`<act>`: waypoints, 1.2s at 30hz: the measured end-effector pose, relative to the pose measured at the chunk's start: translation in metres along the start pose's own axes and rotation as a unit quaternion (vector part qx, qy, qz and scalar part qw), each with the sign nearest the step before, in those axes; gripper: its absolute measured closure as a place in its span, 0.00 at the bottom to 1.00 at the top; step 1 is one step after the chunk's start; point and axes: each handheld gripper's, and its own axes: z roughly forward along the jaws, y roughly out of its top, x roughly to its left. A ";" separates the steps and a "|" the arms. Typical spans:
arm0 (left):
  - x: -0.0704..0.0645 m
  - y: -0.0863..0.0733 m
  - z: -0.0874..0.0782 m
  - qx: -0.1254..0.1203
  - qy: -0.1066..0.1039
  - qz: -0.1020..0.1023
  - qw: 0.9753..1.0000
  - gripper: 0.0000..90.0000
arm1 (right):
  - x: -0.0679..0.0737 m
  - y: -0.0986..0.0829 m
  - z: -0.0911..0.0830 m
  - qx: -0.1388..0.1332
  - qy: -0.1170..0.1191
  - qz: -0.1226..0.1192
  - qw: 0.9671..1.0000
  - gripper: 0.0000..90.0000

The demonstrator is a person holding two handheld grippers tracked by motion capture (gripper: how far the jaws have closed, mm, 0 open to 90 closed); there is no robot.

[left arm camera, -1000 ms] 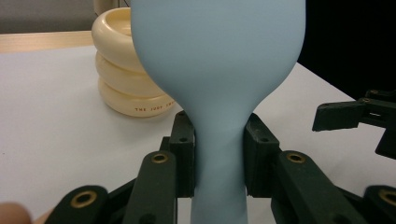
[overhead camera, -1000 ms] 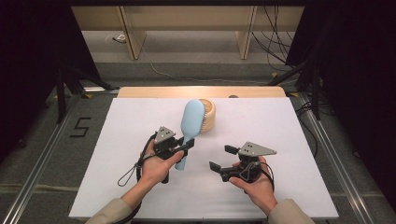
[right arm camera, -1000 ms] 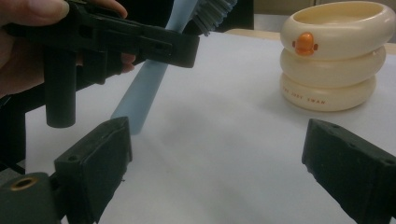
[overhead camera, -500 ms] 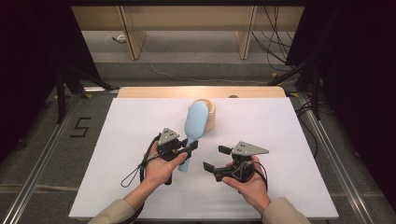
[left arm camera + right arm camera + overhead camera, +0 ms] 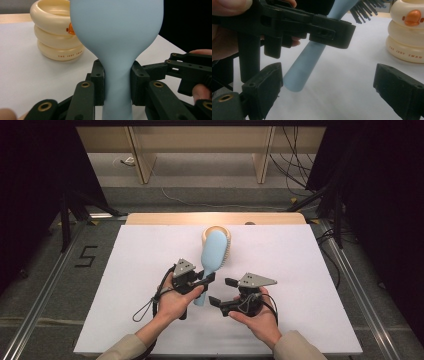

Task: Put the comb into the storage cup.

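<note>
The left gripper (image 5: pixel 206 281) has its jaws clamped on the handle of a light blue hairbrush (image 5: pixel 214 255), holding it over the white desk (image 5: pixel 300 270) with its head toward a cream ringed container (image 5: pixel 56 32) at the far edge. Just beside it, the right gripper (image 5: pixel 222 291) has its jaws spread wide apart, near the handle's end.

A pale blue plastic hairbrush (image 5: pixel 212 257) with a broad oval head, a narrow rounded handle and black bristles is held off the white table (image 5: pixel 125 270), its handle clamped between the jaws of the left hand-held gripper (image 5: pixel 117 83). Its head points away from the person, over a cream stacked-ring container (image 5: pixel 53 32) with an orange mark.
</note>
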 end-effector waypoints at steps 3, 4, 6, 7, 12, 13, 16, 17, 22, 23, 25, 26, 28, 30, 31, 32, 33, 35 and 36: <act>0.000 0.000 0.001 0.000 -0.001 -0.002 1.000 0.77 | 0.000 0.000 0.001 0.002 0.001 0.000 1.000 0.11; 0.000 -0.001 0.001 0.000 -0.001 -0.002 1.000 0.77 | 0.001 -0.001 0.003 0.004 0.002 0.001 1.000 0.11; -0.001 0.000 0.001 0.000 -0.002 -0.003 1.000 0.77 | 0.001 -0.001 0.004 0.006 0.004 0.001 1.000 0.11; -0.001 0.000 0.001 0.000 -0.002 -0.003 1.000 0.77 | 0.002 -0.002 0.005 0.006 0.004 0.002 1.000 0.11; -0.002 0.001 0.000 -0.005 -0.002 -0.004 1.000 0.77 | 0.005 -0.002 0.010 0.012 0.008 -0.002 1.000 0.11; -0.002 0.001 0.000 -0.005 -0.002 -0.004 1.000 0.77 | 0.006 -0.003 0.011 0.013 0.009 -0.002 1.000 0.11; -0.004 0.001 0.000 -0.006 -0.003 -0.003 1.000 0.77 | 0.007 -0.003 0.014 0.015 0.010 -0.002 1.000 0.12; -0.004 0.001 0.000 -0.006 -0.003 -0.003 1.000 0.77 | 0.007 -0.003 0.015 0.015 0.009 -0.003 1.000 0.12; -0.004 0.001 0.000 -0.007 -0.004 -0.003 1.000 0.77 | 0.006 -0.004 0.018 0.018 0.006 0.001 1.000 0.13; -0.004 0.001 0.000 -0.007 -0.004 -0.003 1.000 0.77 | 0.006 -0.004 0.018 0.018 0.006 0.001 1.000 0.13; -0.005 0.001 0.000 -0.008 -0.005 -0.003 1.000 0.77 | 0.007 -0.004 0.019 0.020 0.006 0.001 1.000 0.14; -0.005 0.001 0.000 -0.008 -0.005 -0.003 1.000 0.77 | 0.007 -0.004 0.020 0.020 0.006 0.000 1.000 0.15; -0.005 0.001 0.000 -0.008 -0.005 -0.002 1.000 0.77 | 0.007 -0.003 0.021 0.020 0.007 0.001 1.000 0.16; -0.005 0.000 0.000 -0.008 -0.005 -0.001 1.000 0.77 | 0.007 -0.003 0.022 0.020 0.008 0.001 1.000 0.17; -0.006 0.000 0.000 -0.008 -0.005 -0.001 1.000 0.77 | 0.007 -0.003 0.022 0.020 0.008 0.000 1.000 0.17; -0.006 0.000 0.000 -0.008 -0.005 -0.001 1.000 0.77 | 0.007 -0.003 0.022 0.020 0.008 0.000 1.000 0.17; -0.006 0.000 0.000 -0.008 -0.005 -0.001 1.000 0.77 | 0.007 -0.003 0.023 0.021 0.008 0.000 1.000 0.17; -0.006 0.000 0.000 -0.009 -0.006 -0.001 1.000 0.77 | 0.008 -0.003 0.024 0.022 0.008 0.000 1.000 0.17; -0.006 0.000 0.000 -0.009 -0.006 -0.001 1.000 0.77 | 0.008 -0.003 0.025 0.023 0.007 0.001 1.000 0.17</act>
